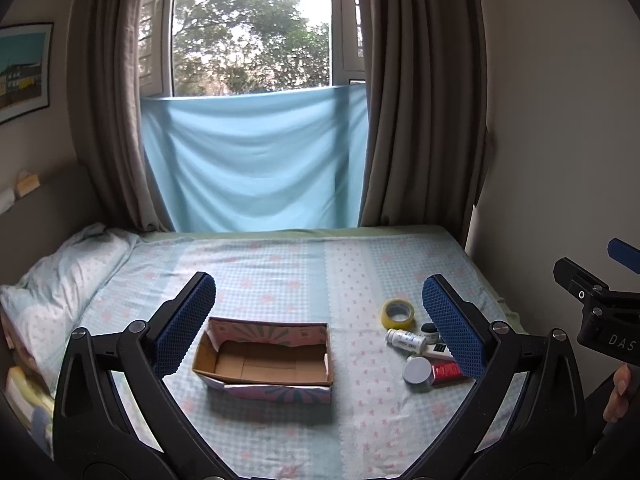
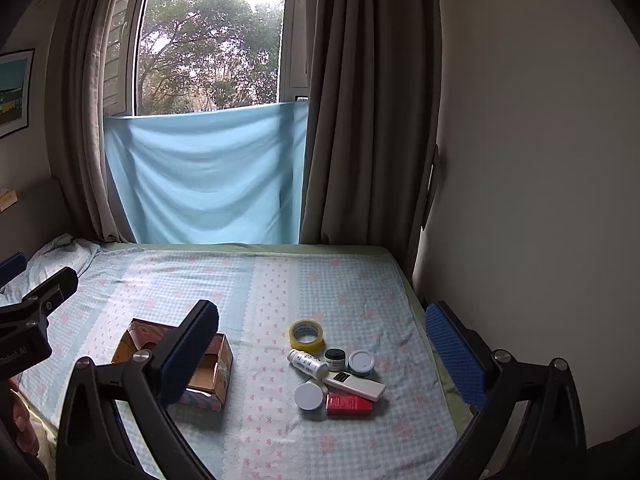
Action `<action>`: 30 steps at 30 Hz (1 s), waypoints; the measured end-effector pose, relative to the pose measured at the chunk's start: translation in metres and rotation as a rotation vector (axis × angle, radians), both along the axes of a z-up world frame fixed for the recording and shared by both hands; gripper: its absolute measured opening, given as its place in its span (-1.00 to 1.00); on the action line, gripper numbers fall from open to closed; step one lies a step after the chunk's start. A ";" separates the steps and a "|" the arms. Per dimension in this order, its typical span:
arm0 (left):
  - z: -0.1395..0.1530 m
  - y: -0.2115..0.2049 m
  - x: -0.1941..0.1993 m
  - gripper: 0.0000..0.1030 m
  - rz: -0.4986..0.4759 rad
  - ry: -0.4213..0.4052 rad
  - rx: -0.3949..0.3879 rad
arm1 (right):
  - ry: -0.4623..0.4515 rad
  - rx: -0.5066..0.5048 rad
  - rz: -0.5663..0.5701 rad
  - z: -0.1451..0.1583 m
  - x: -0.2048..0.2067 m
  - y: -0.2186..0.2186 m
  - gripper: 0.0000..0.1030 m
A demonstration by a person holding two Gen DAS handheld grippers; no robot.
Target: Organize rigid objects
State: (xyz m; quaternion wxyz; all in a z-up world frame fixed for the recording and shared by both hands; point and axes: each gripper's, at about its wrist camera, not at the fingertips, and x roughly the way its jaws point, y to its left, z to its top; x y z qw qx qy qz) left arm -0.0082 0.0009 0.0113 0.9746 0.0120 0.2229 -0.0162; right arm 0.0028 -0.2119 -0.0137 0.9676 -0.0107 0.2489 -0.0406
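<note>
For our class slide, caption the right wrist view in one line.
Open right claw hovers above tape roll, jars and bottle beside an empty cardboard box on the bed.

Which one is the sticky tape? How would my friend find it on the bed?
Start at the open cardboard box on the bed, then look right to the huddle of small bottles and jars. The tape roll sits at that huddle's far edge, nearest the window. It is the only yellowish ring with a hole through its middle.

Home bedroom. Bed (image 1: pixel 280 272) with pale blue checked sheet bearing pink bows; pillow (image 1: pixel 60 276) at its left end. Window (image 1: pixel 252 28) beyond, showing trees, flanked by taupe curtains (image 1: pixel 424 92), light blue cloth (image 1: pixel 256 160) hung across its lower part. Framed picture (image 1: pixel 24 68) on left wall.
</note>
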 end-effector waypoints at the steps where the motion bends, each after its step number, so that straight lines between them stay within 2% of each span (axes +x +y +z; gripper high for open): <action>1: 0.000 0.000 0.000 0.99 0.000 0.001 0.001 | 0.000 0.001 0.000 0.000 0.000 0.000 0.99; 30: -0.003 0.000 -0.001 0.99 -0.022 0.013 0.000 | 0.005 0.025 -0.027 0.000 -0.004 -0.001 0.99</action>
